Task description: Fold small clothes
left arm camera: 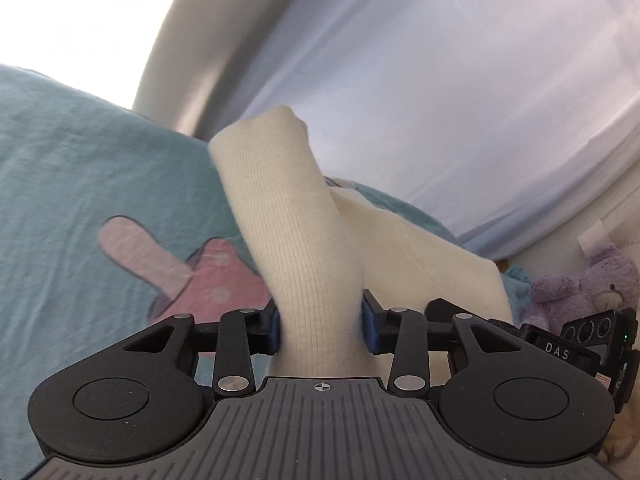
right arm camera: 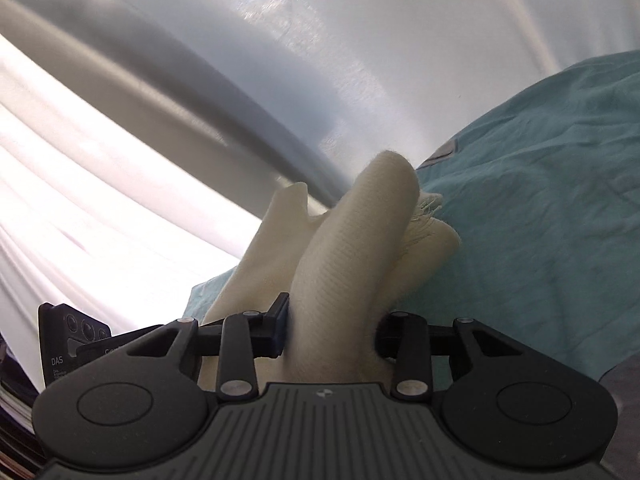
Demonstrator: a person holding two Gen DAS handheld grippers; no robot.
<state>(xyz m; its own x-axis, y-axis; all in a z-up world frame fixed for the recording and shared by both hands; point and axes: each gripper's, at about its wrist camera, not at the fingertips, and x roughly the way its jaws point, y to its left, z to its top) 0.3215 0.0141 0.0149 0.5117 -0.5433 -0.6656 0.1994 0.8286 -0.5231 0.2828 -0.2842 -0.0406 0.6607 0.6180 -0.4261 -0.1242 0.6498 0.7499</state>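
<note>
L wrist: left gripper (left arm camera: 322, 330) clamped on cream knit garment (left arm camera: 292, 232), a bunched roll rising to 12 o'clock, blocking mid view. Teal sheet (left arm camera: 60, 168) w/ pink print (left arm camera: 192, 272) at 9; purple teddy (left arm camera: 584, 284) at 3.

R wrist: right gripper (right arm camera: 332, 334) clamped on same garment (right arm camera: 348, 248); sheet (right arm camera: 540, 200) at 3, curtain (right arm camera: 100, 208) at 9.

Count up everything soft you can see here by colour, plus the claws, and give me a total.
Cream garment: 1, gripped by both claws
Teal bedsheet with a pink cartoon print: 1
Purple plush bear: 1
Claws: 2, left claw and right claw, each shut on the garment
Total: 5
</note>
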